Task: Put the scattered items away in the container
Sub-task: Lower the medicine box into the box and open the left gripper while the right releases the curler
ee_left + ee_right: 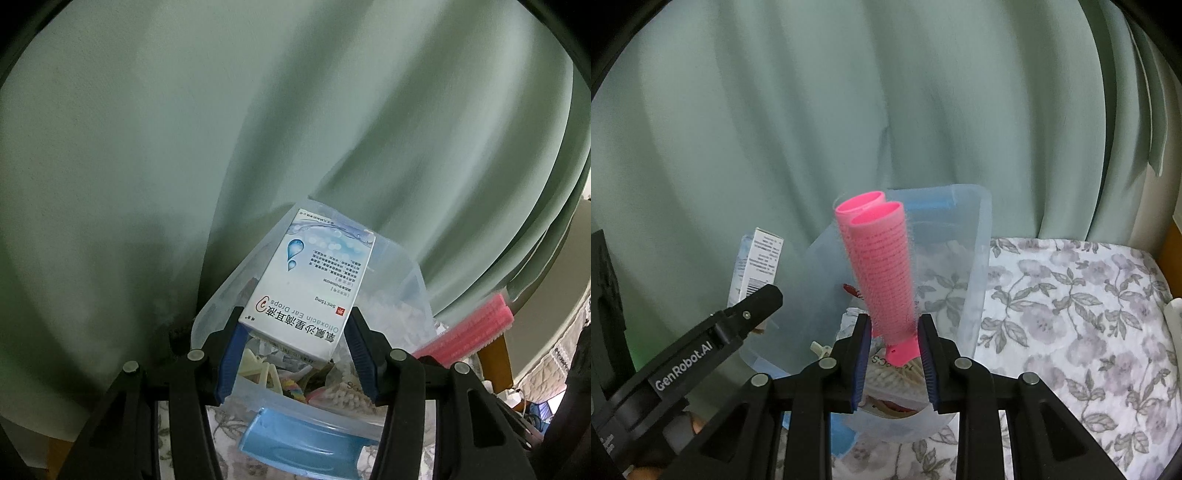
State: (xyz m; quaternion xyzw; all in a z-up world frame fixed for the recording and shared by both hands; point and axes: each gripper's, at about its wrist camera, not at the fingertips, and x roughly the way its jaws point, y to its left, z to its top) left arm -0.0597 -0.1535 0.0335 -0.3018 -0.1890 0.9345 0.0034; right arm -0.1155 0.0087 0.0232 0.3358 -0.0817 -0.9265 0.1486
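Over the clear container (975,236) (already partly filled), the left gripper (293,325) clamps an ear-drops box (314,280) and the right gripper (892,332) pinches pink hair rollers (882,258); both loads look ready for release, neither yet inside.

A pale green pleated fabric curtain (849,110) hangs behind a surface covered by a white cloth printed with grey-purple flowers (1071,314), with an orange-brown wooden frame edge (495,354) beside it.
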